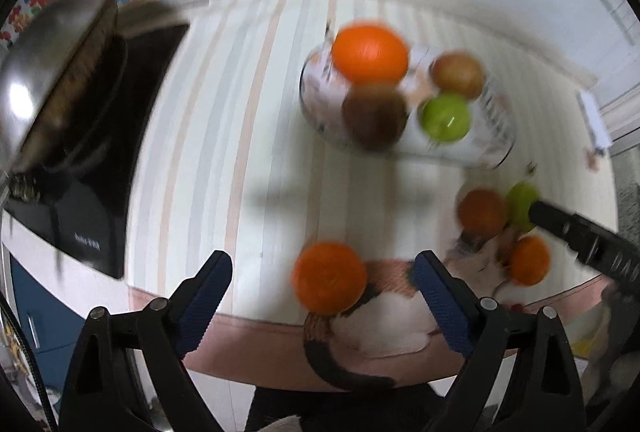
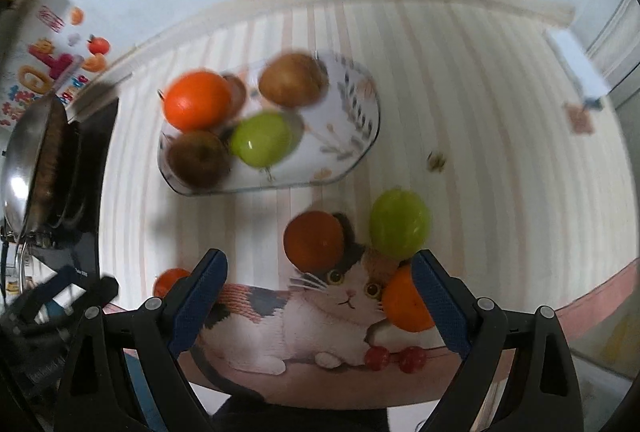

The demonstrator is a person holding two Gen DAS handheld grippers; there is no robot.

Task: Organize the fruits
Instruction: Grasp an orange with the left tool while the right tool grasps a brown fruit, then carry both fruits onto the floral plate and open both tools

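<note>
A glass plate [image 2: 352, 136] with a leaf pattern holds an orange [image 2: 198, 100], two brown fruits [image 2: 198, 158] [image 2: 294, 80] and a green apple [image 2: 262, 140]. The plate also shows in the left wrist view [image 1: 496, 136]. On the cat-print mat, my open left gripper [image 1: 324, 272] has an orange [image 1: 330, 276] between its fingers, untouched. My open right gripper [image 2: 320, 272] hovers by a dark orange [image 2: 314, 246], a green apple [image 2: 400, 228] and an orange [image 2: 408, 306] that sits by its right finger.
A steel wok [image 1: 52, 72] sits on a black cooktop [image 1: 92, 224] at the left. The striped tablecloth [image 1: 240, 112] runs to the back wall. A small brown scrap [image 2: 436, 162] lies right of the plate. The table's front edge is close below the grippers.
</note>
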